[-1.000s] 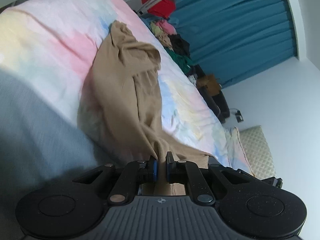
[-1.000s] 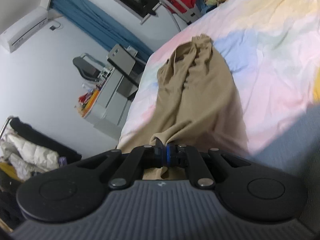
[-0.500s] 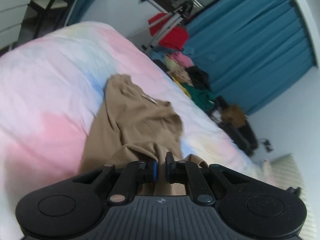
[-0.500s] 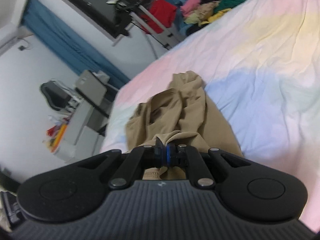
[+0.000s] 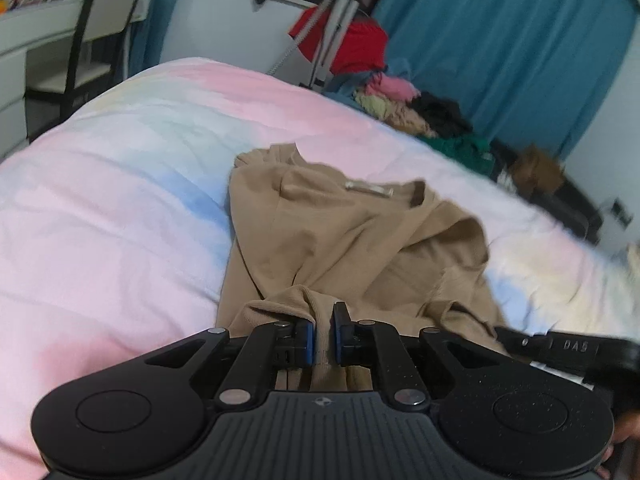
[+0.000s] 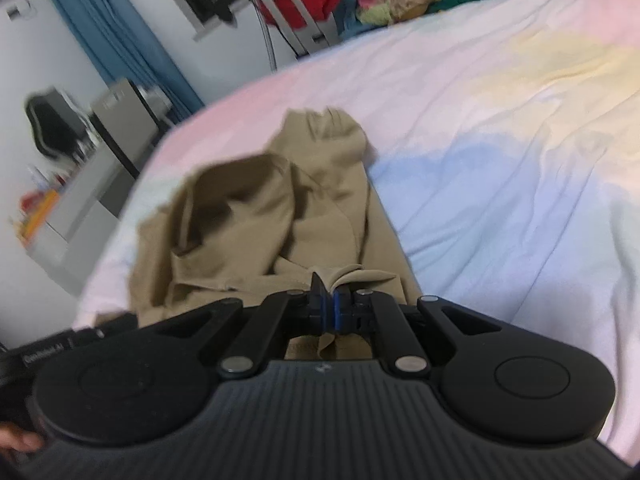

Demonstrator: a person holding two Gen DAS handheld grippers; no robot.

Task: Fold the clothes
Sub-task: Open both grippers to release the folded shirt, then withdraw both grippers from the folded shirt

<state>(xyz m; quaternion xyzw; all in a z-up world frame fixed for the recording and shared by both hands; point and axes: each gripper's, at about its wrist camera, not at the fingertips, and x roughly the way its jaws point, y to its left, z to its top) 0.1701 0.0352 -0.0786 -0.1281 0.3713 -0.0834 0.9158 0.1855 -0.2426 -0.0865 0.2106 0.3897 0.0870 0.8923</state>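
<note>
**Tan garment pinched at its near hem by both grippers**

Pastel bedding in pink, blue and yellow covers the bed [image 5: 120,208], with a teal curtain [image 5: 500,48] on the wall behind it. Beside the bed's far edge sits a heap of mixed clothes [image 5: 400,100], and a red garment [image 5: 352,46] hangs on a stand above that heap. On the bed lies the tan garment [image 5: 344,232], crumpled, its neckline and label towards the bed's far edge and its near hem raised off the bedding. The left gripper [image 5: 323,334] has its fingers closed on a bunched fold of that hem. The right gripper [image 6: 330,309] has its fingers clamped together on another part of the same hem, where the cloth edge curls over the fingers. Both views are somewhat blurred. In the left wrist view the right gripper's body shows just beside the garment's right edge.
</note>
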